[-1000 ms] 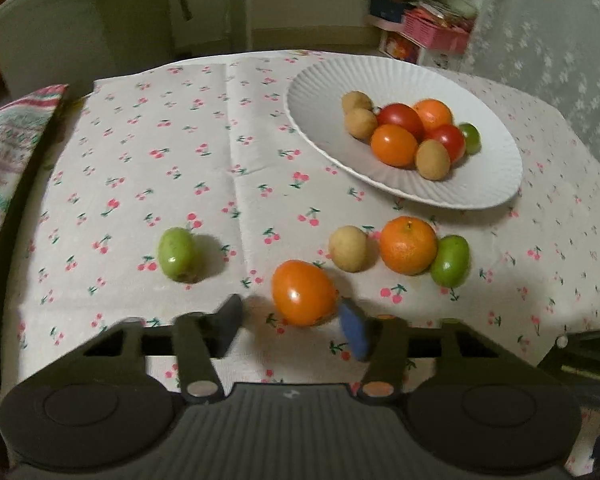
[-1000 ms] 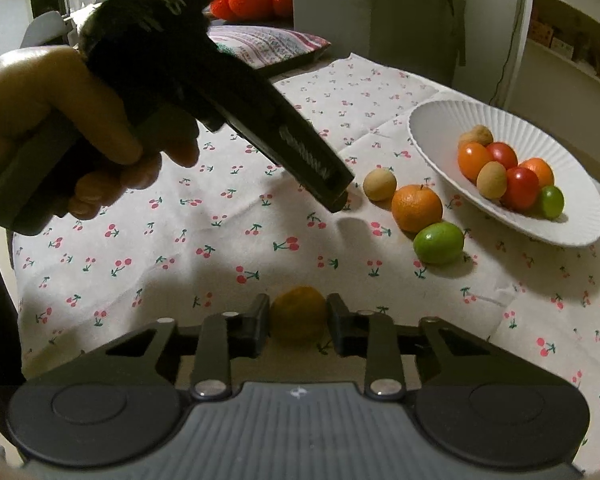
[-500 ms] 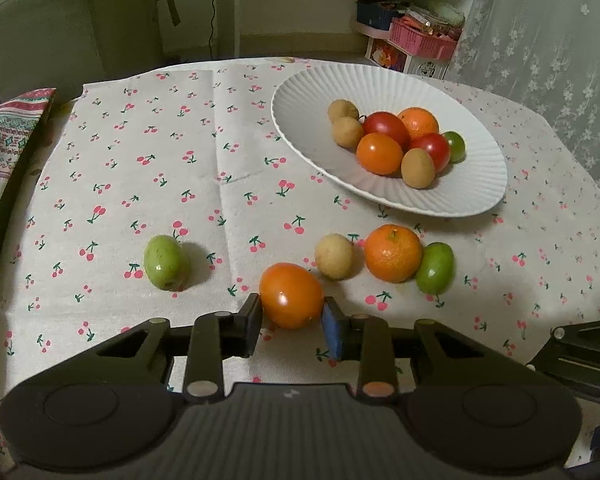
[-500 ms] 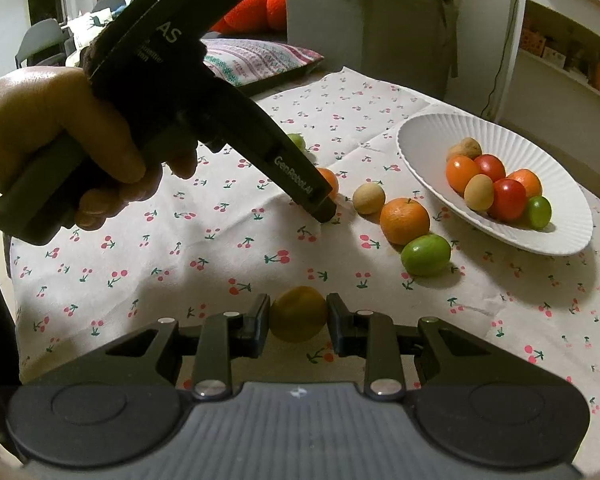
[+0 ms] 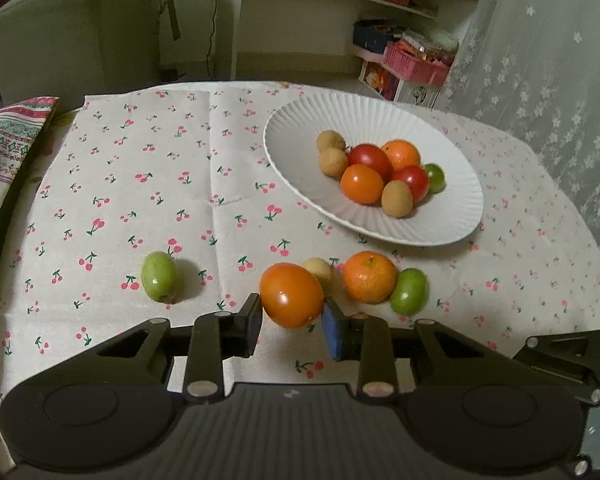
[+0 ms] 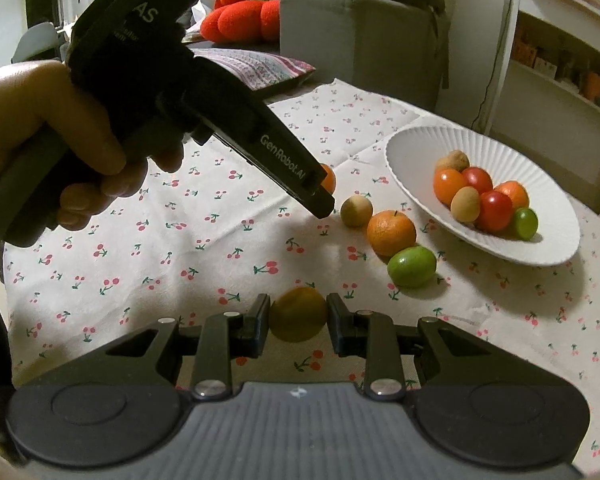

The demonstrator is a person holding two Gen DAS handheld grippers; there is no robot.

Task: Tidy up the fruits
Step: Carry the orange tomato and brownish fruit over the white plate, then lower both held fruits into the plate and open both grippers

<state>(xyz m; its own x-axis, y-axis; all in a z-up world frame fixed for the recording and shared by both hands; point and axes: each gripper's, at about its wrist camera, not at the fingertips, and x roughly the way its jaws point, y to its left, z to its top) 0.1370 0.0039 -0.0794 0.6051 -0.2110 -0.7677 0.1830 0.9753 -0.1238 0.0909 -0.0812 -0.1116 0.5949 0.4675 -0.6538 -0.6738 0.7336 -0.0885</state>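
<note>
Fingers point(image 5: 249, 322) pinch orange tomato point(image 5: 291, 295), open cloth point(image 5: 140, 184) leftward

Left gripper point(image 5: 291, 326) pitched down toward the table, jaws just closed, clamped on an orange tomato point(image 5: 291, 295). Right gripper point(image 6: 298, 322) tilted down, pinching a yellowish fruit point(image 6: 298, 314). Hand point(image 6: 56, 148) wraps left handle.
</note>
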